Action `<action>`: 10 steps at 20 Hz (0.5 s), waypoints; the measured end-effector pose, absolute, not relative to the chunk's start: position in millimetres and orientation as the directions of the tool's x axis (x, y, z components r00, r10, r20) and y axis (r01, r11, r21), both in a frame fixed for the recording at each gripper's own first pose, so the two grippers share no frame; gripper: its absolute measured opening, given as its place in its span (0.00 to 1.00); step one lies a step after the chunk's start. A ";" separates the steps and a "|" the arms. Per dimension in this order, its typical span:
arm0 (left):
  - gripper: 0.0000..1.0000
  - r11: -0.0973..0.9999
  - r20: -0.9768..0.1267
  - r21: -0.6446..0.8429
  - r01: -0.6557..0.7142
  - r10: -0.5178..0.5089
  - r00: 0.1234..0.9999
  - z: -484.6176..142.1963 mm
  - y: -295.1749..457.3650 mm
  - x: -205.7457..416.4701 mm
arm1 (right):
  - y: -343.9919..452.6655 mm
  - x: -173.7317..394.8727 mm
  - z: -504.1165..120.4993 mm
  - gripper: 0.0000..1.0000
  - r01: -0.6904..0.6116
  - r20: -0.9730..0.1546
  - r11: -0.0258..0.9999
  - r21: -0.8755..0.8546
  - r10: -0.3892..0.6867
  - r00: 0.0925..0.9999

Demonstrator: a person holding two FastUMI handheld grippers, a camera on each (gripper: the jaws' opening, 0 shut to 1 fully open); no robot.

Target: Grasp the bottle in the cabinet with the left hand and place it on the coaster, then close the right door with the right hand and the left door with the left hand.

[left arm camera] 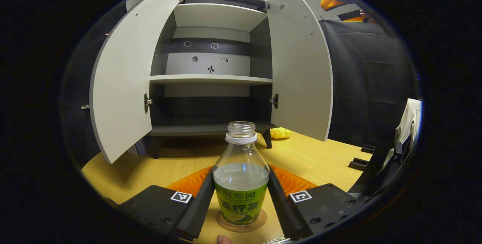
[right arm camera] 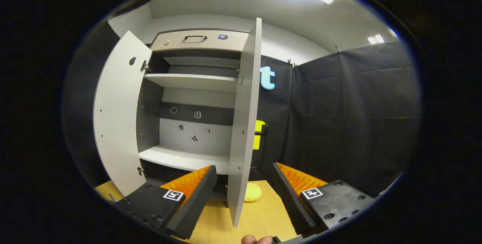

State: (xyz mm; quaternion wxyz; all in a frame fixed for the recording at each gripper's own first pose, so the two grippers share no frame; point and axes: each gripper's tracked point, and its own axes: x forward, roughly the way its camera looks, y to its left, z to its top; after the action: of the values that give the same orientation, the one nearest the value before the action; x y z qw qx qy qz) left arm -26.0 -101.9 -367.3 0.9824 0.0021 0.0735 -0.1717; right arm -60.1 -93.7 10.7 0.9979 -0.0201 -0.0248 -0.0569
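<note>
Bottle (left arm camera: 241, 176) stands on the coaster (left arm camera: 241, 224), left gripper (left arm camera: 241, 202) pinching its sides — placement looks done. Right gripper (right arm camera: 244, 199) hangs spread astride the right door (right arm camera: 244, 123) edge — ready to push it shut.

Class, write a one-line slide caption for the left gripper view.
Left gripper holds the bottle on the coaster; both cabinet doors open.

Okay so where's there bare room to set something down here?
Free: the middle shelf, the cabinet floor, and the table right of the bottle. Crowded: the coaster, where the left claw flanks the bottle, and the corner by the yellow object.
</note>
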 end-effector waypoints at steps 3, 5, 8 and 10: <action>0.80 0.938 -0.149 -0.027 0.345 -0.345 0.926 -369.0 -105.3 -26.0 | -91.5 -62.4 11.3 0.97 0.111 0.049 0.993 -0.039 -0.109 0.993; 0.81 0.939 -0.189 -0.039 0.341 -0.342 0.920 -377.7 -105.3 -28.7 | -90.6 -63.3 12.6 0.97 0.110 0.053 0.993 -0.045 -0.107 0.993; 0.96 0.940 -0.204 -0.054 0.337 -0.341 0.918 -379.9 -103.1 -32.9 | -91.3 -62.1 10.4 0.97 0.110 0.047 0.993 -0.038 -0.108 0.993; 0.96 0.938 -0.207 -0.045 0.343 -0.345 0.916 -379.0 -103.0 -36.4 | -92.2 -62.4 10.1 0.97 0.114 0.046 0.993 -0.035 -0.113 0.993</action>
State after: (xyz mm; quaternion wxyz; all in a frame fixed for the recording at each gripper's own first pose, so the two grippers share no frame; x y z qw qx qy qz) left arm -36.4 -103.0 -379.0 0.9787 -0.0040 0.1063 -0.1757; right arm -62.4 -92.2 10.1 0.9980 -0.0185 -0.0219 -0.0569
